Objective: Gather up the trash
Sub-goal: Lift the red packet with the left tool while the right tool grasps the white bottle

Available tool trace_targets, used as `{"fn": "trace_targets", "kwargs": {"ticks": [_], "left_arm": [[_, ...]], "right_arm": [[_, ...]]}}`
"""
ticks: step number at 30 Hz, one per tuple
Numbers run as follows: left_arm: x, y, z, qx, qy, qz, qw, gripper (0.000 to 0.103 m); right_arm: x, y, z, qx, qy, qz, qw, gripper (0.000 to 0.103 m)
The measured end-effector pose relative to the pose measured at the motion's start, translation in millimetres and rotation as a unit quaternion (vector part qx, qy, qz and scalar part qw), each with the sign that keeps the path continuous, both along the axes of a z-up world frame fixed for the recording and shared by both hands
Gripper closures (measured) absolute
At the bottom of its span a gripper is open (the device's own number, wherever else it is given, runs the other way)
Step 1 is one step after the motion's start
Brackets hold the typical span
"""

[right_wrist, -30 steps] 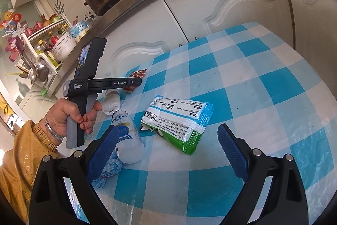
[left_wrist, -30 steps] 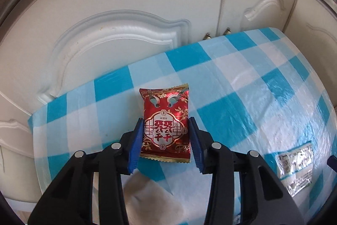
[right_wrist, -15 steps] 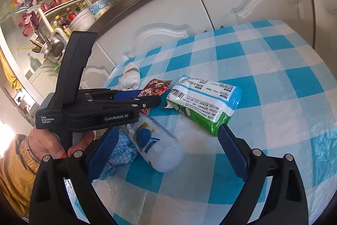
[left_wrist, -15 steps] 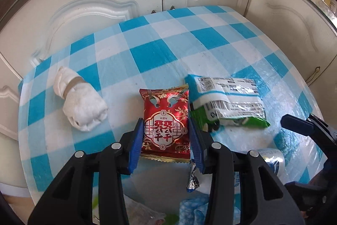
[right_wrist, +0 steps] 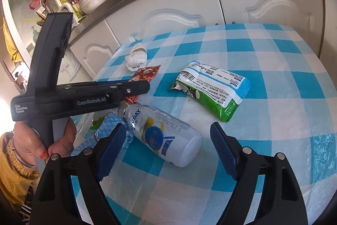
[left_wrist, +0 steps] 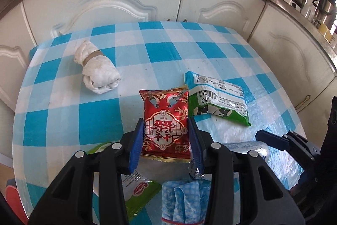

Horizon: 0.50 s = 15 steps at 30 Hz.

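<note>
left gripper (left_wrist: 166, 140) clamps a red snack packet (left_wrist: 165, 119); right gripper (right_wrist: 166, 144) stands wide over a plastic bottle (right_wrist: 164, 132).

the left wrist view alone shows the packet's glossy foil face with gold lettering held above the checked tablecloth (left_wrist: 69, 119), and a second green wrapper (left_wrist: 137, 193) below the jaws; the right wrist view alone shows the person's hand (right_wrist: 56, 140) on the left handle and the bottle lying on its side, smooth and translucent, between the right fingers (right_wrist: 109, 144), which have just been closing and are not touching it. one rolled white cloth (left_wrist: 96, 69), one crinkled green-and-white snack bag (right_wrist: 212, 90), torn at one end, and one bunched blue checked cloth (left_wrist: 183, 197) lie on the table.
</note>
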<state>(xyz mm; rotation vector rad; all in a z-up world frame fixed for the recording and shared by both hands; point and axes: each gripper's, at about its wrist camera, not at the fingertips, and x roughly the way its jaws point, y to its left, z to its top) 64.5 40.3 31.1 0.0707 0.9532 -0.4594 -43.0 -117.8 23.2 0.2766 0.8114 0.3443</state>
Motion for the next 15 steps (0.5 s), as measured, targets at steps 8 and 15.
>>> {"fn": "trace_targets", "kwargs": {"ticks": [8, 15], "left_arm": [[-27.0, 25.6, 29.1, -0.027, -0.033, 0.046, 0.998, 0.061], [-63.0, 66.6, 31.5, -0.033, -0.024, 0.095, 0.9946, 0.06]], "right_arm": [[2.2, 3.5, -3.4, -0.008, 0.007, 0.004, 1.0, 0.036], [-3.4, 7.9, -2.4, -0.018, 0.006, 0.013, 1.0, 0.04]]}}
